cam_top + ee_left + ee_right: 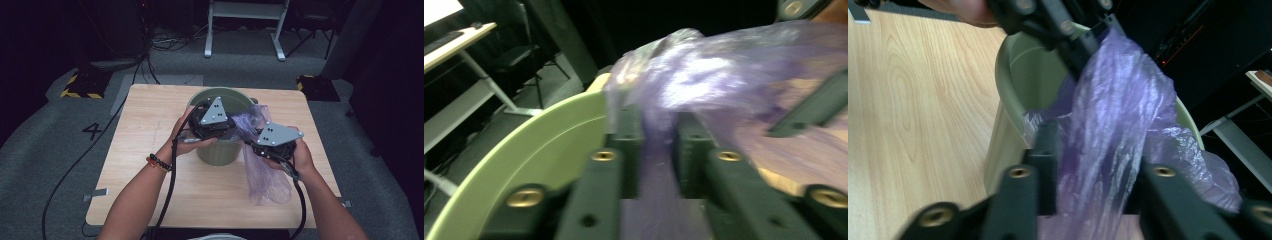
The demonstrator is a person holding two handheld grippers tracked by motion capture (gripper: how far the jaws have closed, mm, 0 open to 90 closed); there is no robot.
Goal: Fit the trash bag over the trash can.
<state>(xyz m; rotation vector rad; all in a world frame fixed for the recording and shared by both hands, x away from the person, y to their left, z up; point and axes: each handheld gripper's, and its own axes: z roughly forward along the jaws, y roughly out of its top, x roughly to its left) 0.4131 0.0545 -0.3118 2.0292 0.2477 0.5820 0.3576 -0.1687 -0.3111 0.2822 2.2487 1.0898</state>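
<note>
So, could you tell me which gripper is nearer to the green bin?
Left. The left gripper is over the green bin at its rim, pinching the purple bag; the right gripper holds the bag just beside the bin.

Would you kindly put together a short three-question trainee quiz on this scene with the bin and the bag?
1. True or false: the thin purple plastic bag lies fully inside the round green plastic bin.
2. What runs between the jaws of the left gripper?
3. The bin stands on: A) grey carpet, B) the light wooden table, C) a chair.

Key:
1. False; much of it hangs outside, down to the table by the right gripper.
2. The purple bag.
3. B.
</note>
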